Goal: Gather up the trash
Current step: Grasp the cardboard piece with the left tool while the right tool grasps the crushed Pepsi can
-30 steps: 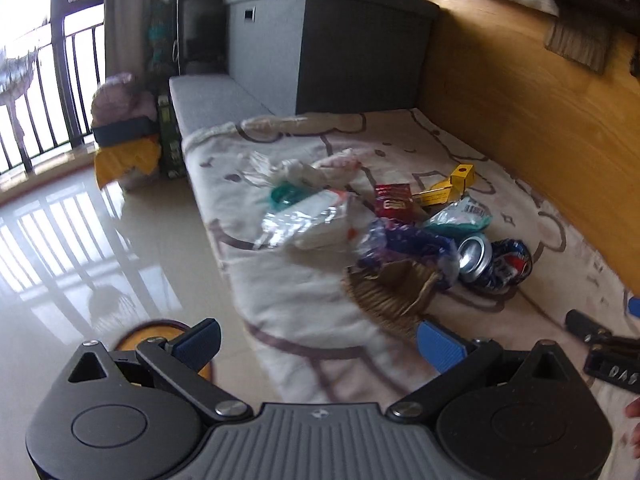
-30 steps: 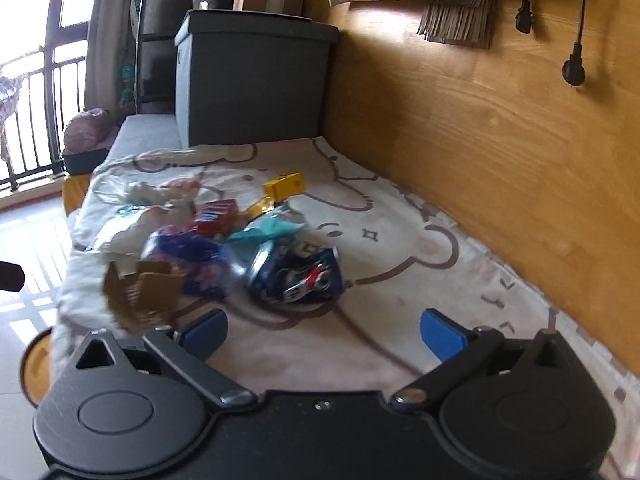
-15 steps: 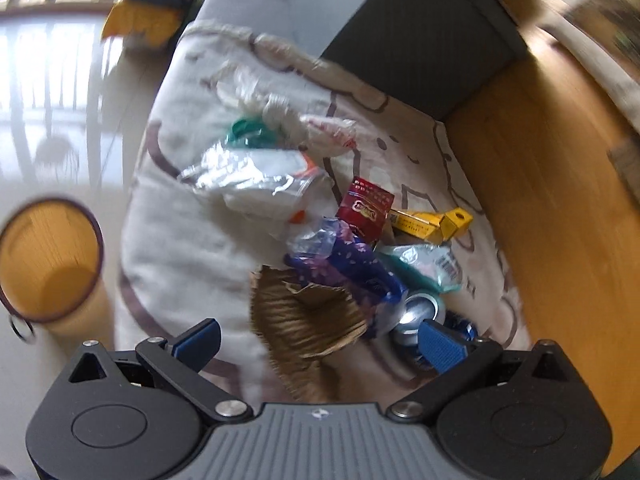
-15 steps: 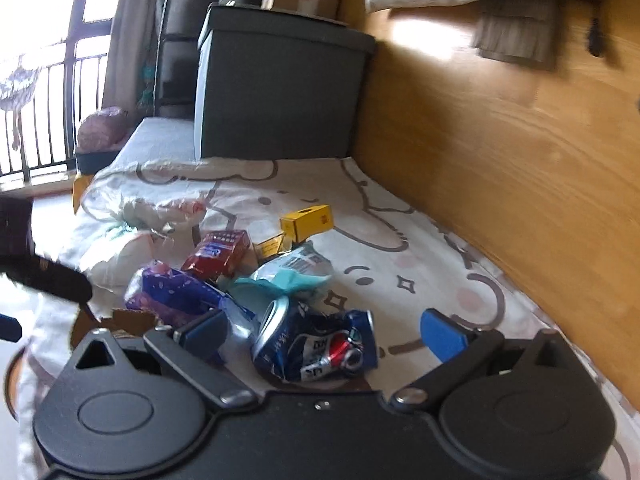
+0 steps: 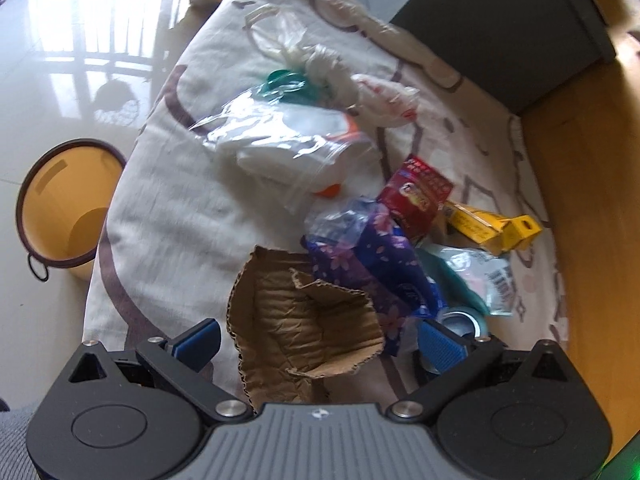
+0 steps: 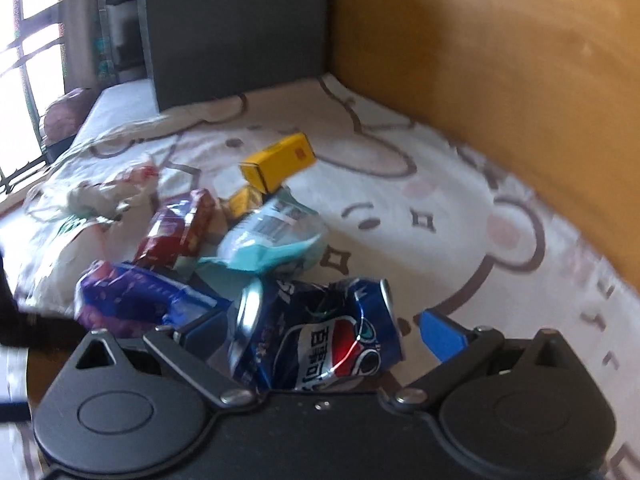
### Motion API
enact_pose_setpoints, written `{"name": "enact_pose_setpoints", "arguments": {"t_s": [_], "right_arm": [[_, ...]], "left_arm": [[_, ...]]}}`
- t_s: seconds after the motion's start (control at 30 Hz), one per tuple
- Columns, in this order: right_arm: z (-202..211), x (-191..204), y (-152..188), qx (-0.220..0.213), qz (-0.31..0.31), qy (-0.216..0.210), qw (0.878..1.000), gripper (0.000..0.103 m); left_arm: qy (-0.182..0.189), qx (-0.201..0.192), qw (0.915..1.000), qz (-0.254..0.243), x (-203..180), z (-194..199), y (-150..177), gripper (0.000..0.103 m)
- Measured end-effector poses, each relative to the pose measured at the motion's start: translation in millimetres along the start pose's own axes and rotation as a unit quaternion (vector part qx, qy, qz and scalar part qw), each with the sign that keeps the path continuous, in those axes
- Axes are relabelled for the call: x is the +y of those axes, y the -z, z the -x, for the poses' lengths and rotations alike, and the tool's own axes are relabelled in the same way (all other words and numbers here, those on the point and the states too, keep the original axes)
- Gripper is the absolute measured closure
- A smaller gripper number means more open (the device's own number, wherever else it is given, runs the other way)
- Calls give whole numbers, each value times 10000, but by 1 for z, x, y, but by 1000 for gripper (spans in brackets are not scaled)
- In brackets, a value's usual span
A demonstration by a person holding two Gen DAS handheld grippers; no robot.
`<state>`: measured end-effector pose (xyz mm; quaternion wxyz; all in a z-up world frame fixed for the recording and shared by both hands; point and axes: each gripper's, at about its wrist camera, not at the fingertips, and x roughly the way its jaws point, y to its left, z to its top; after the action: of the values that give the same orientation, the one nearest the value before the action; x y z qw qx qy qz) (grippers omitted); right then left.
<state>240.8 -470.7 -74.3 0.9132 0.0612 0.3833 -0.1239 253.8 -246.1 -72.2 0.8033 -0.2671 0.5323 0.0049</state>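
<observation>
left wrist view: the left gripper (image 5: 318, 338) has its jaws spread wide, one blue pad on each side of a torn piece of corrugated cardboard (image 5: 304, 320); neither pad touches it. the cardboard lies on a cream blanket (image 5: 172, 200) with a brown cartoon print, near the blanket's floor-side edge. touching the cardboard on its far side is a purple flower-print wrapper (image 5: 380, 264). beyond that lie a red snack packet (image 5: 418, 196), a yellow box (image 5: 492, 228), a teal packet (image 5: 472, 276) with a barcode label, and a clear plastic bag (image 5: 288, 140) with white contents, all bunched together mid-blanket. a knotted white bag (image 5: 320, 60) lies toward the far end. the rim of a can (image 5: 462, 320) shows just beside the right pad. on the tiled floor (image 5: 60, 80), next to the blanket's edge, stands an orange bin (image 5: 60, 208), open at the top.

right wrist view: the right gripper (image 6: 320, 336) also has its jaws spread, with a crushed blue cola can (image 6: 320, 336) lying on its side between them; contact cannot be confirmed. behind the can lie the purple wrapper, teal packet, red packet and yellow box. a wooden panel (image 6: 500, 60) runs along the blanket's far side, and a dark storage box (image 6: 240, 28) stands at its far end.
</observation>
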Motion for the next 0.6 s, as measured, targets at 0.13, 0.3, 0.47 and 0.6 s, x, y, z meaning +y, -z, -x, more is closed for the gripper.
{"name": "enact_pose_setpoints", "arguments": {"t_s": [0.13, 0.3, 0.47, 0.6], "right_arm": [[-14, -4, -1, 271, -213, -81, 9994, 8], [-6, -8, 12, 280, -129, -139, 9994, 10], [7, -18, 29, 267, -187, -217, 9992, 12], [20, -21, 38, 247, -148, -178, 9994, 12]], "left_arm": [[-220, -13, 9997, 60, -3, -8, 0, 0], [-474, -77, 9988, -130, -16, -18, 1, 0], [-770, -76, 9963, -371, -27, -30, 7, 1], [-720, -145, 9964, -417, -23, -32, 15, 13]]}}
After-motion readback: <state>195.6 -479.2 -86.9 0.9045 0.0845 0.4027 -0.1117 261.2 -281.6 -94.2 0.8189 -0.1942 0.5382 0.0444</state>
